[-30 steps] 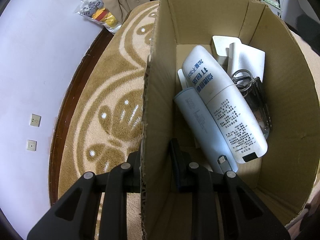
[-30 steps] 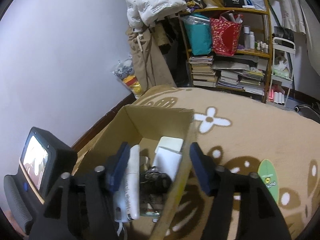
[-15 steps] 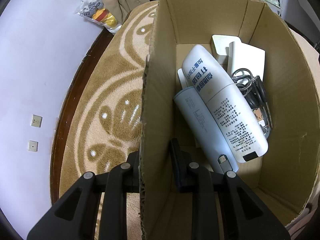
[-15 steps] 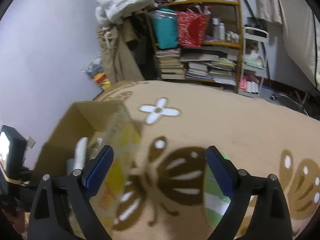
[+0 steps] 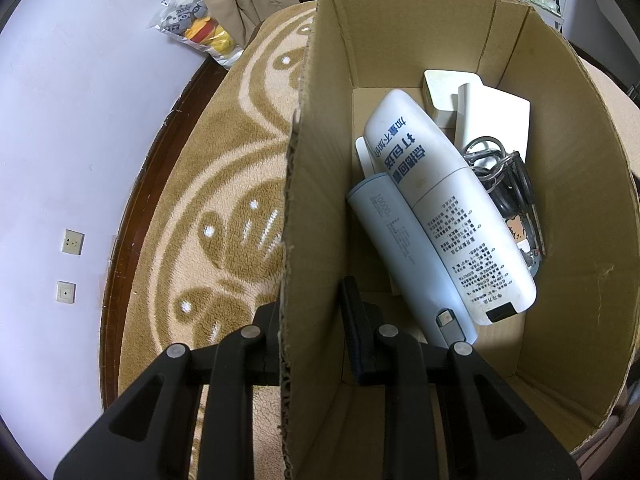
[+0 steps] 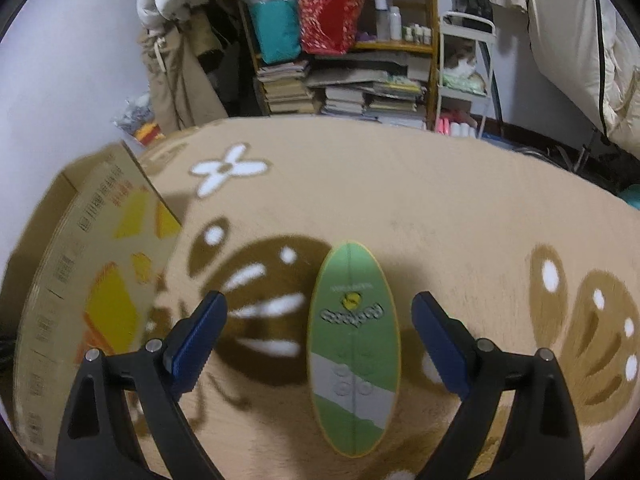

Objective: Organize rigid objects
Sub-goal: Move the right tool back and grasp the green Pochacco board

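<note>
A cardboard box (image 5: 580, 208) stands on a tan patterned rug. My left gripper (image 5: 312, 312) is shut on the box's near wall, one finger outside and one inside. In the box lie a large white tube (image 5: 448, 200), a pale blue power bank (image 5: 404, 252), white flat boxes (image 5: 492, 116) and tangled dark cables (image 5: 504, 172). In the right wrist view a green oval board (image 6: 354, 344) with a grey band lies flat on the rug. My right gripper (image 6: 320, 344) hangs open above it, blue fingers (image 6: 200, 332) either side. The box (image 6: 84, 280) sits to its left.
A bookshelf (image 6: 348, 48) with stacked books, bags and bottles lines the far wall, with a white cart (image 6: 464, 68) beside it. Hanging coats (image 6: 180, 68) and a bag of toys (image 5: 196, 28) sit by the wall. Dark floor borders the rug (image 6: 420, 200).
My right gripper has swung away from the box to the right and now hovers over the green board. The left gripper still holds the box wall, unmoved.
</note>
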Available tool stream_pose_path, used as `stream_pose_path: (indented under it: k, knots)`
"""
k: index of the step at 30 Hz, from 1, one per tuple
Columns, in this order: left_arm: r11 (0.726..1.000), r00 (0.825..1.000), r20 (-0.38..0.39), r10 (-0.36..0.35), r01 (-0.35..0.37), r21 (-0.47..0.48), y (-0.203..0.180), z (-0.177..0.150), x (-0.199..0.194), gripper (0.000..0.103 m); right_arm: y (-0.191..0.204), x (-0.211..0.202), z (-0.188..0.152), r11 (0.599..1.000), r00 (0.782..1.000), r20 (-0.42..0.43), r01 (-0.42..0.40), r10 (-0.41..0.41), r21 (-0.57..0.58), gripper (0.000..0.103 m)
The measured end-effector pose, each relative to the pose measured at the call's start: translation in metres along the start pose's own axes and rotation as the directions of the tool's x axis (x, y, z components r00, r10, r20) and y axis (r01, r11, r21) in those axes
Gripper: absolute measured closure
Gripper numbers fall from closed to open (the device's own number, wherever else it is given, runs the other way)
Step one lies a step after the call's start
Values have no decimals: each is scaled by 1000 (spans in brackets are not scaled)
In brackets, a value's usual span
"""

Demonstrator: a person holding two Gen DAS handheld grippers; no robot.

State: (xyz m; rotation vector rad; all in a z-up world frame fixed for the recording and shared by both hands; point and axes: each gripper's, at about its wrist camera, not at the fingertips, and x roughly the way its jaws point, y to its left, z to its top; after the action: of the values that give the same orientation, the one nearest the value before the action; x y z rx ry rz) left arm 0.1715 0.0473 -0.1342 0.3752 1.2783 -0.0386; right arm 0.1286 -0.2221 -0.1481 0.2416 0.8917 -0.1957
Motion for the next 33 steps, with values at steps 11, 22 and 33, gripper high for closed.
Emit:
stream_pose_path:
  k: [11,22,33]
  knots:
    - [1000,1000,-1,-1,1,-2,0,0,0,80,-9,19,-17,998,997,-34,62,-63,-12,20]
    - [1000,1000,-1,-2,2,-1,-1,0,0,80,4,14,-22,987,991,-14,128,-130,-101,43]
    - [1000,1000,-2,-4,4,-1,1,0,-1,80,4,3,-20,991,994,5,109,-109,-81,44]
